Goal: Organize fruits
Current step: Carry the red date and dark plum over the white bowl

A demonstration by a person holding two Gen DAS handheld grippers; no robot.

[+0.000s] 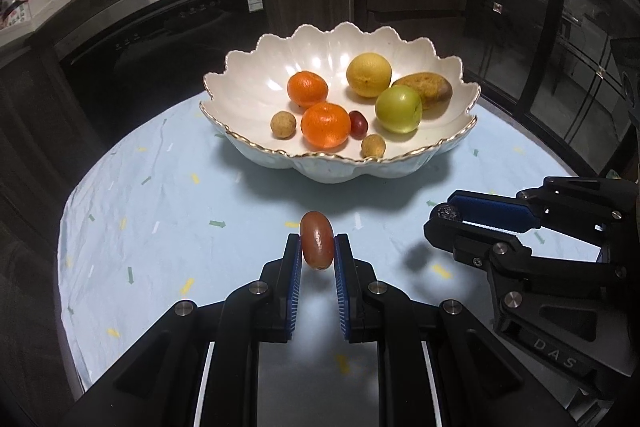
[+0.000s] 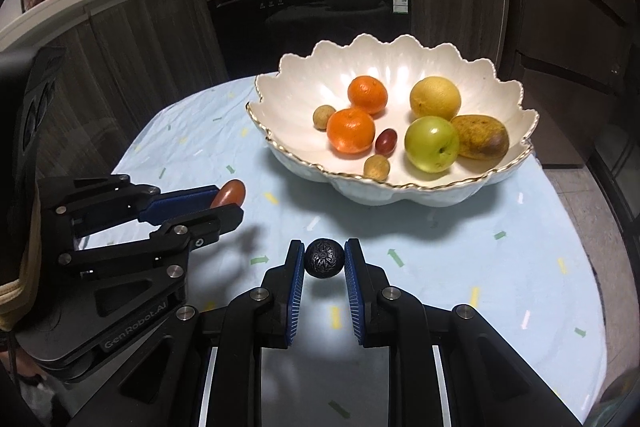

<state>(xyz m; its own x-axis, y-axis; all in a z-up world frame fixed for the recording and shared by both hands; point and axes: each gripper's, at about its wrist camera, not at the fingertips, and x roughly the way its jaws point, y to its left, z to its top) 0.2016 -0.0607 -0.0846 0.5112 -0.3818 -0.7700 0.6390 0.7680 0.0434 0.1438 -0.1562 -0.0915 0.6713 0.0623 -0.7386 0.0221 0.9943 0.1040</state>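
The left gripper (image 1: 317, 247) was clamped on a small red oval fruit (image 1: 317, 245) at lower centre; the right gripper (image 2: 324, 259) was clamped on a dark round fruit (image 2: 324, 259). Both hung clear of the cloth, below the scalloped bowl (image 1: 248, 67). Each looked light, smooth, easily bruised: grip across the middle, gently.

The bowl (image 1: 256, 67) is pearly white with a gold-edged scalloped rim. Two oranges (image 1: 325, 125) are bright orange, the apple (image 1: 398, 109) yellow-green. The surface (image 1: 160, 187) wears pale blue cloth flecked with yellow, green and white dashes.
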